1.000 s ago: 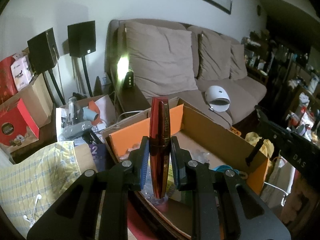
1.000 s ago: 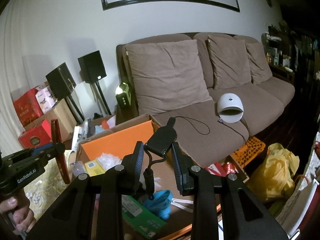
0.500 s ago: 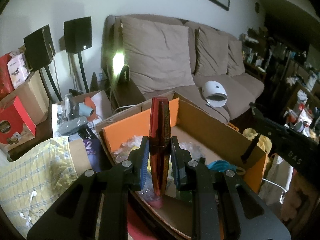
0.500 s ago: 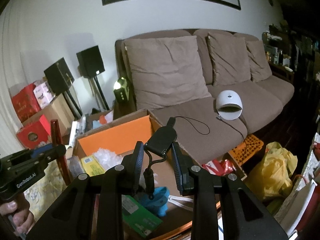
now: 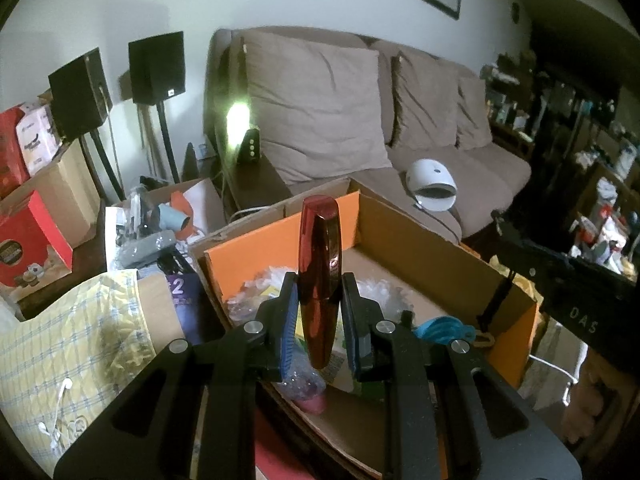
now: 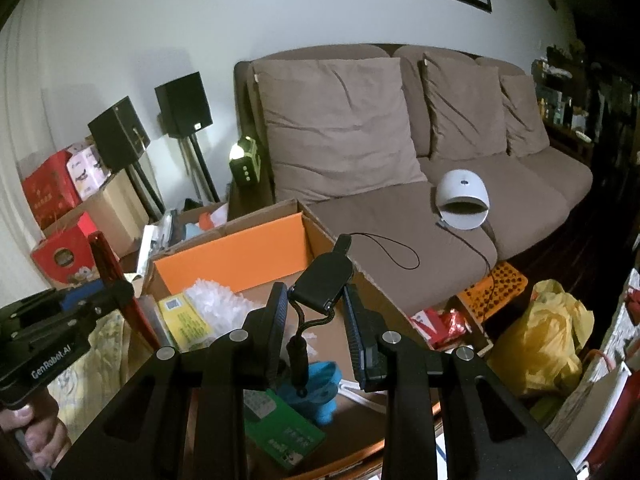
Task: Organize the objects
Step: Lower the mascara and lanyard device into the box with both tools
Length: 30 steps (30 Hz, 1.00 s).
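My left gripper [image 5: 319,282] is shut on a glossy red tube [image 5: 320,248], which stands upright over the near edge of an open cardboard box [image 5: 424,248] with an orange inner flap. My right gripper [image 6: 315,298] is shut on a small black fob [image 6: 324,280] whose cord hangs between the fingers, above the same cardboard box [image 6: 228,256]. In the right wrist view the left gripper [image 6: 60,332] and its red tube [image 6: 105,264] show at the left, held by a hand [image 6: 32,436]. The right gripper's body [image 5: 560,276] crosses the left wrist view's right side.
The box holds clear wrap [image 6: 216,300], a yellow packet [image 6: 184,320], a green packet [image 6: 284,428] and a blue item [image 6: 316,388]. Behind it is a brown sofa [image 6: 360,216] with a white domed device [image 6: 462,200]. Speakers [image 5: 156,68], red boxes [image 5: 28,240], a checked cloth [image 5: 60,332] and a yellow bag [image 6: 536,340] crowd around.
Both grips hold as before. The right wrist view has tipped slightly downward, so the sofa sits higher in frame. The left gripper has barely shifted.
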{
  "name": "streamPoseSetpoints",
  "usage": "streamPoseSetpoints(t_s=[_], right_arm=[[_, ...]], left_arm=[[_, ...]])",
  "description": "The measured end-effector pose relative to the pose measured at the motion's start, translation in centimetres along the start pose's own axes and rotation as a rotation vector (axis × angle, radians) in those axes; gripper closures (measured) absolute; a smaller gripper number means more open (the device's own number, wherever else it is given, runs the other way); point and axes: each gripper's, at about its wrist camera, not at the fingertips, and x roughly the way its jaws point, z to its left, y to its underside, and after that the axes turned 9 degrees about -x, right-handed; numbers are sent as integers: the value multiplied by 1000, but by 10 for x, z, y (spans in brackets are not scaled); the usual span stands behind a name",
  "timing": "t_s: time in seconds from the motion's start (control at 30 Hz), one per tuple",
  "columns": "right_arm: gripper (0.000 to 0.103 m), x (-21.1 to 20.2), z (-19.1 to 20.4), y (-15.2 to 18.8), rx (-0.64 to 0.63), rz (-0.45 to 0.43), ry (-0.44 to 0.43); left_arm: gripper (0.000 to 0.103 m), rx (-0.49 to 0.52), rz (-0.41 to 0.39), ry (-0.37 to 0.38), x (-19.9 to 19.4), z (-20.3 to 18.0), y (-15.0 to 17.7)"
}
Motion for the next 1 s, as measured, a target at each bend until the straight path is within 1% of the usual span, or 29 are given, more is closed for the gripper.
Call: streamPoseSetpoints(t_s=[0.5, 0.83, 1.0], right_arm=[[75, 9, 6, 4, -18, 39, -14], [75, 23, 9, 9, -14, 100, -40], [75, 9, 11, 4, -22, 50, -41]], left_arm=[[84, -12, 7, -10, 3, 9, 2], [84, -19, 14, -8, 7, 11, 4], [84, -28, 16, -17, 9, 13, 5]])
